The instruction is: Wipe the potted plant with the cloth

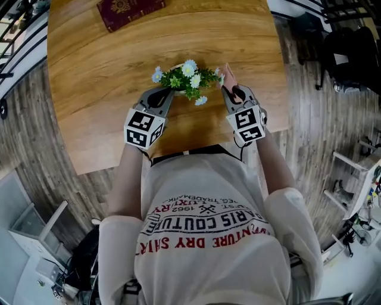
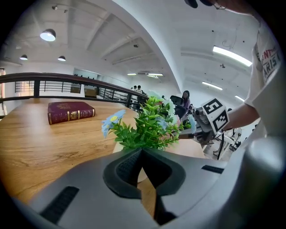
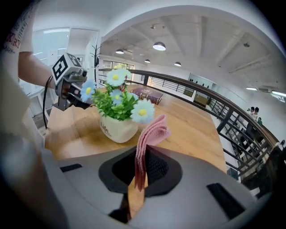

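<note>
right claw (image 3: 142, 152) pinches pink cloth (image 3: 153, 131) beside potted plant (image 3: 117, 127) near table (image 1: 89, 119) edge; left claw (image 2: 142, 151) closed, empty

Wooden table (image 1: 89, 89), seen from above. Potted plant (image 1: 186, 80) stands close to the near edge: green leaves, pale blue and white flowers. Left gripper (image 1: 168, 93) has its tip at the plant's left side, among the leaves. Right gripper (image 1: 228, 90) is just right of the plant, with a pink cloth (image 1: 228, 75) sticking up from its tip beside the flowers. Dark red book (image 1: 128, 11) lies at the far edge.
</note>
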### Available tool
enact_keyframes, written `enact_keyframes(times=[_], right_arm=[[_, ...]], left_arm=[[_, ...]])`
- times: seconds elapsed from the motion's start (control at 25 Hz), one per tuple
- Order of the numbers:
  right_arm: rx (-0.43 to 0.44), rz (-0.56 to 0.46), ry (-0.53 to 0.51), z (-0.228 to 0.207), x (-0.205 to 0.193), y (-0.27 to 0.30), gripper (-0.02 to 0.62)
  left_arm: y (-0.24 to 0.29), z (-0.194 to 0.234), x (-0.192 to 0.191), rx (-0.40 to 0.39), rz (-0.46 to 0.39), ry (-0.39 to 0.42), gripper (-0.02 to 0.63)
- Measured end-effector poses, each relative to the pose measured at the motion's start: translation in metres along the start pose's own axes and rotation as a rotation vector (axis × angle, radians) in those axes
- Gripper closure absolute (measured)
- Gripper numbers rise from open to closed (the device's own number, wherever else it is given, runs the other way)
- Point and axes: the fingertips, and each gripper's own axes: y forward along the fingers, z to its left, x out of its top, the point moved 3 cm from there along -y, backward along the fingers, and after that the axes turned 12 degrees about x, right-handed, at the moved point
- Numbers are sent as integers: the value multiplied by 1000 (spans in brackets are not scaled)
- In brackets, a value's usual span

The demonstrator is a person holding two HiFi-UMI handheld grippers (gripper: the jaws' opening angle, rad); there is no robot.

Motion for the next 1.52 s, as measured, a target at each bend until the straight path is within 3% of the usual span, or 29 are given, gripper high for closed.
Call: enact_keyframes(times=[0.36,0.84,1.04,1.2,1.52], right_arm=[[121,-16,-89,-57,40,28,558],[543,82,-149,-51,91,93,558],[673,204,-120,-35,94,106,558],[707,319,-86,-28,96,112,560],[756,427,-94,-24,110,120,560]], left_arm=[[1,-3,1,102,15,-24,591],[-1,-4,3,200,0,-85,591],[-1,-4,3,217,-1,-94,591],[-2,-5,3,226,-10,-110,591],[-2,-5,4,219,-29,-137,591]])
